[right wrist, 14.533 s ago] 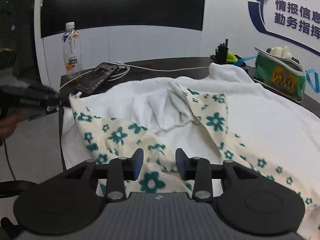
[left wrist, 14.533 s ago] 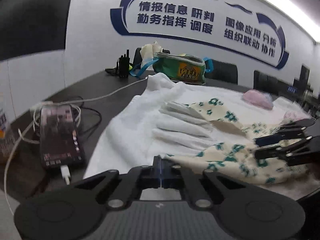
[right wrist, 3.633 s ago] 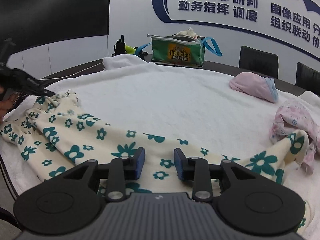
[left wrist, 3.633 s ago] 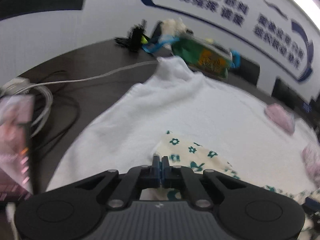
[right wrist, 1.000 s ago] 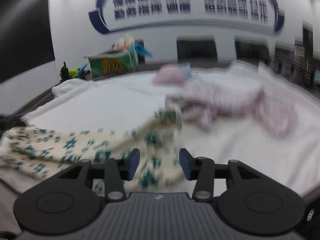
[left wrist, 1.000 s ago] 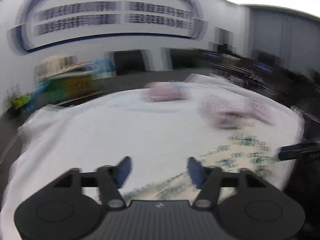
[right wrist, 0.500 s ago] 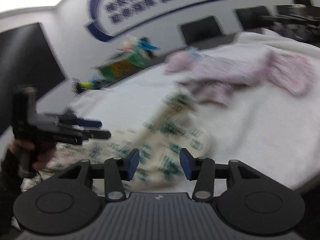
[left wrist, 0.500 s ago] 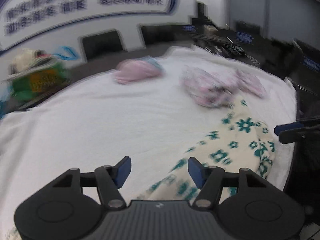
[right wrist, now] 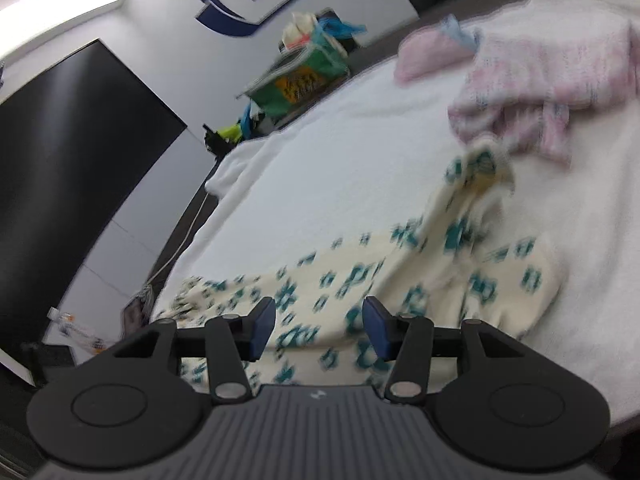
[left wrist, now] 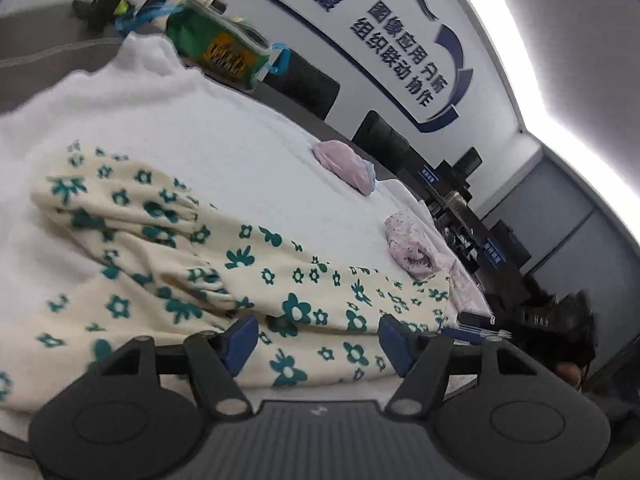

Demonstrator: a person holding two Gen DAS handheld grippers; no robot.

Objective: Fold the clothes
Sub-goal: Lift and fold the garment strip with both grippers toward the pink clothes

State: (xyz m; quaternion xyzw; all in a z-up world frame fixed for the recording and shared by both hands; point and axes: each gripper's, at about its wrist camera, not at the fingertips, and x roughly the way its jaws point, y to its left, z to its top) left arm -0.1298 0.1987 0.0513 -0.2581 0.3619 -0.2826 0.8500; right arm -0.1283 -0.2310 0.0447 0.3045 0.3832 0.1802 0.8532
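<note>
Towelling (left wrist: pixel 224 140) covered the table as one broad white sheet, and on its near side lay the floral garment (left wrist: pixel 256 264), cream with teal flowers, stretched out long and rumpled, its left end bunched into soft ridges and its right end reaching toward the pink patterned clothes (left wrist: pixel 412 244); a folded pink piece (left wrist: pixel 344 164) sat farther back, well apart, and a green bag (left wrist: pixel 220 50) stood beyond the towel's far edge; the right wrist view was smeared, so finer creases there could not be read. The left gripper (left wrist: pixel 320 338) hovered over the garment's near edge with its tongs spread wide and nothing between them; the right gripper (right wrist: pixel 319 328) likewise stood wide and empty above the cloth. Judged from this, the garment was not yet flat enough to fold; the step would go best if each gripper took one end at the hem, pinching a single layer only, then drew apart to pull the ridges out before any fold; grabbing the bunched part risked trapping two layers and setting a crooked crease.
</note>
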